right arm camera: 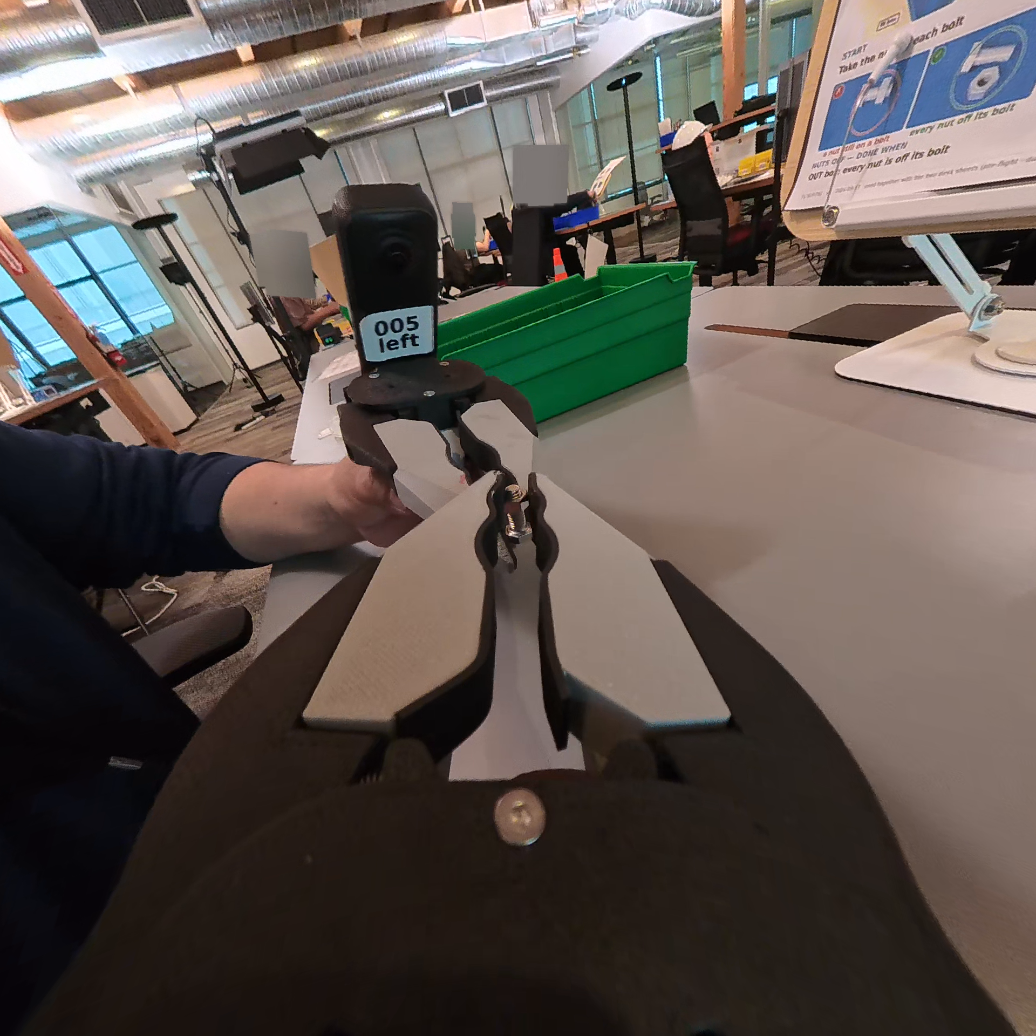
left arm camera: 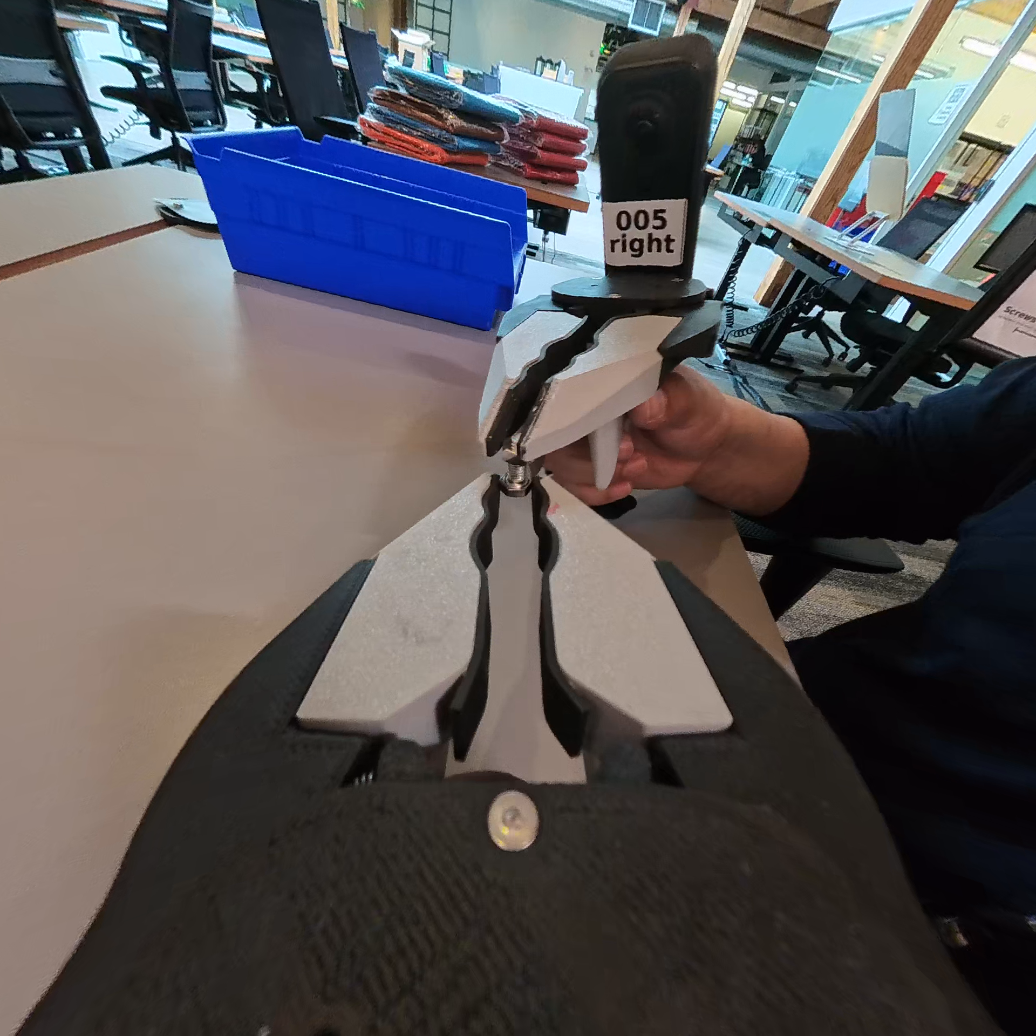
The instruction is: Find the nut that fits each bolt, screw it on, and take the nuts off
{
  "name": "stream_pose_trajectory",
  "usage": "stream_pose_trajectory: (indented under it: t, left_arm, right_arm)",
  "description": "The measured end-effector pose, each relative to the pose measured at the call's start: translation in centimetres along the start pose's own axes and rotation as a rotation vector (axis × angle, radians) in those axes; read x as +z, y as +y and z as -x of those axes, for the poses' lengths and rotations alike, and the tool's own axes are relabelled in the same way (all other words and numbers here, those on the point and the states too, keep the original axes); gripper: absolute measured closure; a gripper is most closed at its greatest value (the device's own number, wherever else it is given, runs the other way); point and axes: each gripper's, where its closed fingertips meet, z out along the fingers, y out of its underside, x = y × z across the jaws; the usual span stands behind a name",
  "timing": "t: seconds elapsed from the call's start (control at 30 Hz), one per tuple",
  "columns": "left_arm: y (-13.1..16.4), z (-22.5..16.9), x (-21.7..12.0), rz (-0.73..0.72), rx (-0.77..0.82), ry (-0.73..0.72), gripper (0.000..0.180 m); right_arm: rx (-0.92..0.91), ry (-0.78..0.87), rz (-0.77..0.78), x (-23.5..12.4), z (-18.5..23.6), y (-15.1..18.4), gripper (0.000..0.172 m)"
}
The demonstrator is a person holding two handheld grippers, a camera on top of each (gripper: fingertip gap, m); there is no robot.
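Step in hand: turning the nut [left arm camera: 514,489] along the bolt [left arm camera: 513,466], judged from how the two grippers meet tip to tip above the table [left arm camera: 224,448].
Left gripper [left arm camera: 514,493]: its fingers are narrowed onto the nut, one pad on each side of it, right at the tips.
Right gripper [right arm camera: 513,524]: its fingers are pinched on the bolt, which lies between the pads near the tips, head toward the wrist and threaded end pointing out.
Where the bolt and nut are: between the two sets of fingertips, off the table surface.
Doing it well: keep the bolt's axis in line with the left fingers, hold the bolt still, twist only the nut, and re-grip in short turns so the flats do not slip.
Risk: a tilted nut could bind on the thread.
Count, bolts: one.
Count, nuts: one.
Count, bins: one blue bin [left arm camera: 359,224] beyond the left fingers, one green bin [right arm camera: 566,342] beyond the right fingers.
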Motion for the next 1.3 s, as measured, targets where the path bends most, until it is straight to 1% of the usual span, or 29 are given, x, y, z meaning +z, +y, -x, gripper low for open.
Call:
stream_pose_trajectory:
  t: [0.2, 0.3, 0.4, 0.47, 0.67, 0.73, 0.77, 0.83, 0.87, 0.9, 0.93, 1.03, 1.07, 1.1, 1.17, 1.2, 1.23, 1.27, 1.3]
  left_arm:
    - [-0.3, -0.3, -0.2, -0.023, -0.044, 0.037, 0.172]
    - [-0.1, -0.1, -0.3, -0.005, -0.021, 0.024, 0.172]
    - [-0.3, 0.0, -0.5, -0.002, 0.021, 0.002, 0.172]
    - [-0.4, 0.0, -0.6, 0.0, 0.032, 0.0, 0.172]
    - [-0.2, -0.5, -0.4, 0.019, 0.041, 0.02, 0.172]
    - [-0.2, -0.4, -0.4, 0.018, 0.041, 0.014, 0.172]
    - [-0.3, -0.2, -0.5, 0.016, 0.039, 0.001, 0.172]
    - [-0.5, 0.3, -0.8, 0.012, 0.027, -0.015, 0.172]
    - [-0.5, 0.5, -0.9, 0.01, 0.019, -0.022, 0.172]
    - [-0.5, 0.5, -1.0, 0.01, 0.015, -0.019, 0.172]
    - [-0.5, 0.5, -1.0, 0.011, 0.013, -0.014, 0.172]
    - [-0.5, 0.1, -0.8, 0.011, 0.013, 0.0, 0.172]
    - [-0.5, 0.0, -0.7, 0.012, 0.015, 0.0, 0.172]
    - [-0.4, 0.0, -0.7, 0.013, 0.015, -0.002, 0.172]
    - [-0.4, 0.0, -0.7, 0.018, 0.012, 0.0, 0.172]
    - [-0.4, 0.0, -0.7, 0.016, 0.011, -0.003, 0.172]
    - [-0.5, 0.1, -0.7, 0.013, 0.01, -0.01, 0.172]
    - [-0.4, 0.3, -0.8, 0.015, 0.008, -0.014, 0.172]
    - [-0.4, 0.3, -0.8, 0.014, 0.001, -0.009, 0.172]
  right_arm:
    - [0.003, -0.014, -0.021, -0.1, 0.3, -0.3, 0.167]
    - [-0.008, -0.007, -0.009, -0.2, 0.1, -0.2, 0.167]
    - [-0.017, -0.021, 0.005, -0.5, 0.2, -0.2, 0.155]
    - [-0.021, -0.038, 0.016, -0.7, 0.4, -0.1, 0.14]
    - [-0.027, -0.111, 0.041, -0.2, 1.4, -0.4, 0.131]
    - [-0.019, -0.157, 0.062, 0.0, 2.2, -0.2, 0.133]
    - [-0.021, -0.155, 0.065, -0.1, 2.3, -0.1, 0.131]
    - [-0.044, -0.12, 0.058, -0.7, 2.0, -0.1, 0.133]
    - [-0.054, -0.124, 0.051, -1.1, 2.1, -0.2, 0.144]
    - [-0.054, -0.127, 0.034, -1.4, 2.2, -0.5, 0.147]
    - [-0.052, -0.116, 0.024, -1.5, 2.0, -0.8, 0.147]
    - [-0.049, -0.039, 0.056, -0.6, 0.4, -0.6, 0.138]
    - [-0.046, -0.044, 0.065, -0.2, 0.4, -0.5, 0.137]
    - [-0.042, -0.088, 0.067, 0.1, 1.1, -0.4, 0.146]
    - [-0.033, -0.1, 0.069, 0.0, 1.4, -0.3, 0.146]
    - [-0.038, -0.091, 0.071, -0.4, 1.2, -0.4, 0.151]
    - [-0.043, -0.101, 0.056, -0.9, 1.3, -0.6, 0.162]
    - [-0.034, -0.11, 0.022, -1.3, 1.4, -1.3, 0.165]
    - [-0.02, -0.095, -0.008, -1.5, 1.1, -1.8, 0.16]
